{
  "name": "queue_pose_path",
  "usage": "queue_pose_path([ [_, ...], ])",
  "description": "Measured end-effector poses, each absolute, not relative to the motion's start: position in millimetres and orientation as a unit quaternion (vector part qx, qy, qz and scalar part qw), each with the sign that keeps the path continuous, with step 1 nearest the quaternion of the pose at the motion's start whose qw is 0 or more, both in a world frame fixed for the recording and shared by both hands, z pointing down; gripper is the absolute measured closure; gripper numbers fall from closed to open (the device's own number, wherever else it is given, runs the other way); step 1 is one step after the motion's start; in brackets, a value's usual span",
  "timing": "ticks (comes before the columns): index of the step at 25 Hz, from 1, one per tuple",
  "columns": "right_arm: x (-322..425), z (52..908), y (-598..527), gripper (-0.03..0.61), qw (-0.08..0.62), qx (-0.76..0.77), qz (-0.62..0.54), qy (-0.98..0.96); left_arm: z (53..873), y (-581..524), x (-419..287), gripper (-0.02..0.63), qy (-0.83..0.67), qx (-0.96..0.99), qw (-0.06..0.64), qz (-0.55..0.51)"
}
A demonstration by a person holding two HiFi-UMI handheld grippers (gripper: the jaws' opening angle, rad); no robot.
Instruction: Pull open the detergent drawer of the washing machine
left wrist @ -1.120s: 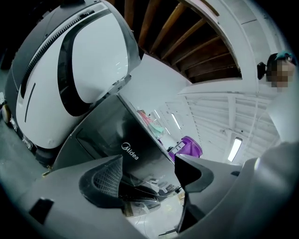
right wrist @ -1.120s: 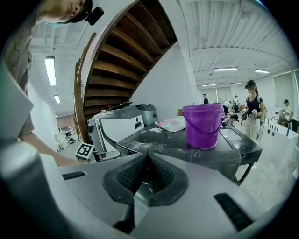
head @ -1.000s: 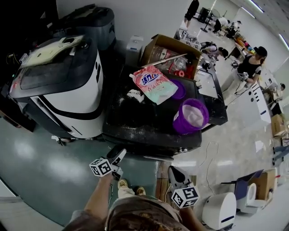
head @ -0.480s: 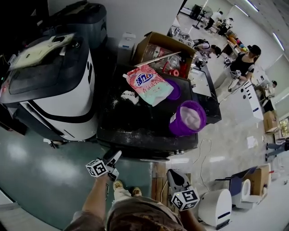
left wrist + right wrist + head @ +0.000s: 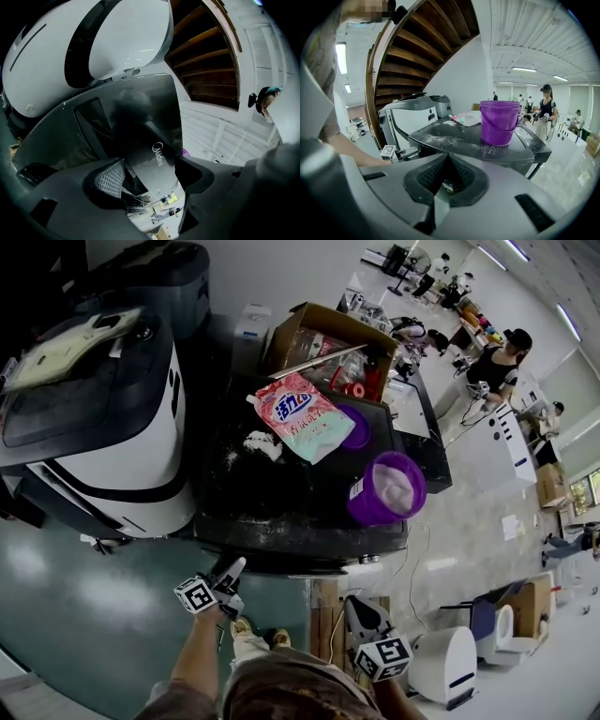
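The black washing machine [image 5: 281, 493] stands at the centre of the head view, its powder-dusted top facing me. Its dark front panel [image 5: 140, 136] with the Midea logo fills the left gripper view, and a darker rectangular panel [image 5: 96, 121] sits on it; I cannot tell whether that is the drawer. My left gripper [image 5: 232, 568] hangs just below the front edge, open, nothing between its pads [image 5: 111, 180]. My right gripper [image 5: 352, 606] is lower and to the right, shut and empty [image 5: 447, 177].
A purple bucket [image 5: 386, 487], a pink detergent bag [image 5: 302, 415] and spilled white powder [image 5: 255, 444] lie on the machine's top. A cardboard box [image 5: 328, 343] stands behind it. A white and black machine [image 5: 103, 427] stands to the left. People stand far right.
The head view has drifted a little. Both grippers stay at about the same places below the machine's front edge.
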State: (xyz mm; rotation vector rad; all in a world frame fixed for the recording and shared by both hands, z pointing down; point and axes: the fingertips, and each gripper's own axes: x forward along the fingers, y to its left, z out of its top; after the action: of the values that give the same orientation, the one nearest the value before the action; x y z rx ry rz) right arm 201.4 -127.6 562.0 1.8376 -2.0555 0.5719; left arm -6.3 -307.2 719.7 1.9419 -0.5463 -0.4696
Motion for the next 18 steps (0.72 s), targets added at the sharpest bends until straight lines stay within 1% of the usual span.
queue_pose_path([
  [7, 204.4, 564.8, -123.8, 0.574, 0.17, 0.652, 0.203, -0.71, 719.0, -312.1, -3.7, 0.272, -0.203, 0.809, 0.503, -0.224],
  [12, 203.9, 563.0, -125.1, 0.574, 0.164, 0.655, 0.203, -0.709, 720.0, -314.3, -5.9, 0.285, -0.196, 0.805, 0.503, -0.248],
  [18, 201.8, 564.6, -120.5, 0.574, 0.184, 0.648, 0.196, -0.712, 724.7, -316.2, -8.4, 0.31, -0.191, 0.793, 0.505, -0.281],
])
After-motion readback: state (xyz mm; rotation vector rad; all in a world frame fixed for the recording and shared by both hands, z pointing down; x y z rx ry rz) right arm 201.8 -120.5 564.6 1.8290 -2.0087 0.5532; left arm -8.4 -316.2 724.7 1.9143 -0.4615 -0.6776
